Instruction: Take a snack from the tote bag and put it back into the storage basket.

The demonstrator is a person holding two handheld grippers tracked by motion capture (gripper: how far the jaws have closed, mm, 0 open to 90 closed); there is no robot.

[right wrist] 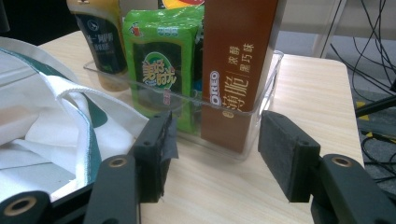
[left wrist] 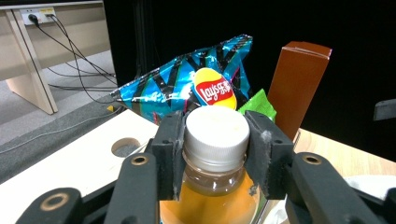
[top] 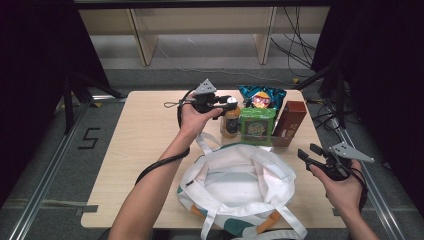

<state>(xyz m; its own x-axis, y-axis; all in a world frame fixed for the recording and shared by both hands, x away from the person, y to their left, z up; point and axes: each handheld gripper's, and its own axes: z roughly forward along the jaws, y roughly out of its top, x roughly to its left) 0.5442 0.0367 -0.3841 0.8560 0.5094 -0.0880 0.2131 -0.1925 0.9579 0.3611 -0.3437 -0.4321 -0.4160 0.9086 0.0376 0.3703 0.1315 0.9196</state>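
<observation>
1. Bottle (left wrist: 215,154), amber liquid, white cap: clamped at the cap between both pads of the left hand-held gripper (left wrist: 215,140). Jaws stand about half apart, filled by the cap. In the high view the bottle (top: 230,120) stands upright at the left end of a row of goods near the far edge of the tabletop (top: 145,135), with the left hand-held gripper (top: 227,101) reaching in level from the left.
2. Right of the bottle: green snack pack (right wrist: 163,70), then a tall brown biscuit box (right wrist: 238,60). All three stand in a clear plastic tray (right wrist: 243,140); the bottle's dark-labelled lower part (right wrist: 100,42) shows at the tray's left end.
3. Behind the row: blue crisp bag (left wrist: 187,84), leaning, yellow-and-red logo facing the left gripper view.
4. Right hand-held gripper (right wrist: 215,149): jaws wide apart, nothing between the pads. It points at the tray's near wall, level with the brown box, not touching it. In the high view it (top: 306,152) is held over the tabletop's right edge, well apart from the left one.
5. White tote bag (top: 240,185), green trim, mouth open, lies on the near half of the tabletop between the person's forearms, just in front of the tray. Its rim (right wrist: 70,102) lies to the left of the right jaws.
</observation>
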